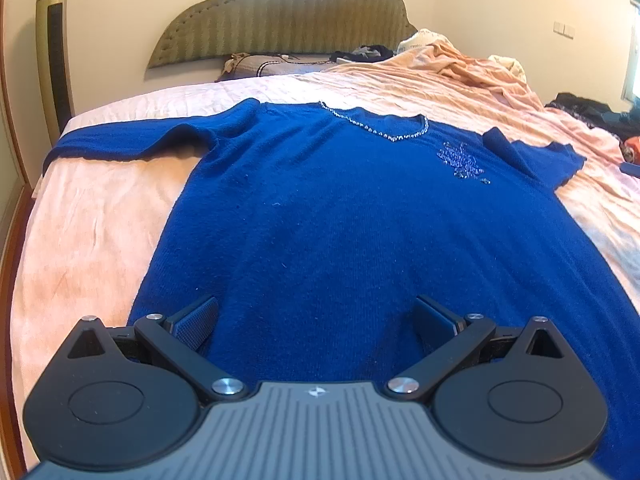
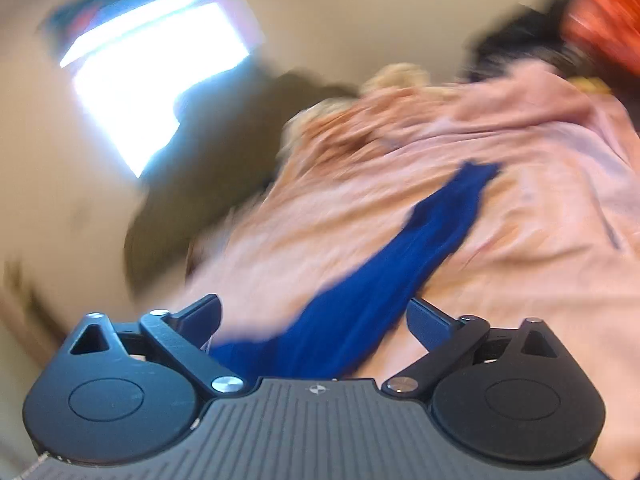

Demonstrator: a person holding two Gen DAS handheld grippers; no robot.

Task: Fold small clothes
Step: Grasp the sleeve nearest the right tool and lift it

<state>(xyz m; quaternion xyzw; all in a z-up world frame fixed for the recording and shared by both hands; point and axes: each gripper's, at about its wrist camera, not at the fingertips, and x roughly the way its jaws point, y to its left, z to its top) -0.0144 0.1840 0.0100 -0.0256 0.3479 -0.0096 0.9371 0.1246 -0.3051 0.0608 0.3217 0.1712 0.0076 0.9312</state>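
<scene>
**Clerk:** Between the left gripper [image 1: 316, 320] fingers, what do I enter?

**Operator:** Item one: my left tongs, spread wide, pinching nothing. Both pads hang over the lower body of the blue sweater [image 1: 340, 220]; whether they touch the knit I cannot tell.

**Clerk:** And the right?

**Operator:** Item two: right gripper [image 2: 314, 320], also spread wide. That view is badly smeared. A blue sleeve [image 2: 400, 272] runs from between the fingers out toward 1 o'clock over the peach bedspread [image 2: 520, 220]. It passes through the gap, but the fingers are not pressed on it.

**Clerk:** Location of the garment?

**Operator:** Item three: in the left view the sweater lies face up and flat on the bedspread, beaded neckline [image 1: 380, 128] at 12 o'clock, one long sleeve stretched to 10 o'clock, a bead motif [image 1: 462, 160] at 1 o'clock, the other shoulder bunched at 2 o'clock. A padded headboard [image 1: 280, 24] stands beyond.

**Clerk:** Handling notes?

**Operator:** My judgement: soft, light, limp knit; it will sag and stretch, not hold a crease. Beading may snag, so I would keep the pads off it. Best holds: the cuff or sleeve edge, then the hem corners.
</scene>
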